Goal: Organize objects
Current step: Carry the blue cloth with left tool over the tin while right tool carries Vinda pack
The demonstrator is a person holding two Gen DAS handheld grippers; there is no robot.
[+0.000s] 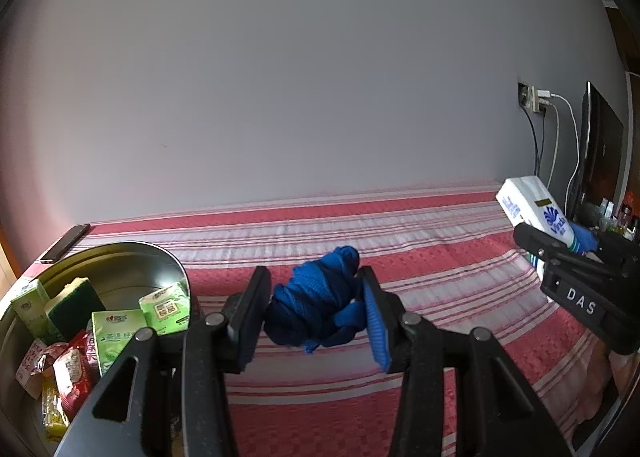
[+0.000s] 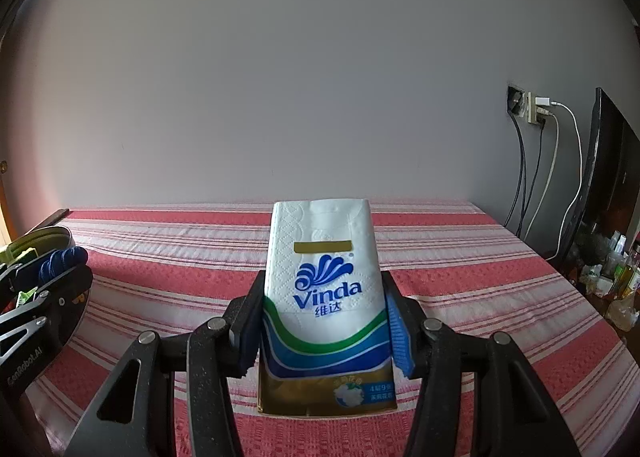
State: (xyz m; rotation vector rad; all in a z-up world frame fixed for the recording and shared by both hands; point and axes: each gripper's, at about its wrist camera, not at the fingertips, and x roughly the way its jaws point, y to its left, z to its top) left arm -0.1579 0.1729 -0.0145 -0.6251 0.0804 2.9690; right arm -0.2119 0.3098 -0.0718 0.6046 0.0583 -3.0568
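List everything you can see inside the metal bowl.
Inside the metal bowl: green tissue packs, a sponge and red snack packets. The left gripper covers the bowl's near side; anything beneath the pile is hidden.

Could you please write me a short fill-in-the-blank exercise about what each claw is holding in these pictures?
1. The left claw is shut on a bundle of ____ cloth.
2. The right claw grips a tissue pack branded ____.
3. The metal bowl with green packets lies to the ____ of the left claw.

Missing words: blue; Vinda; left
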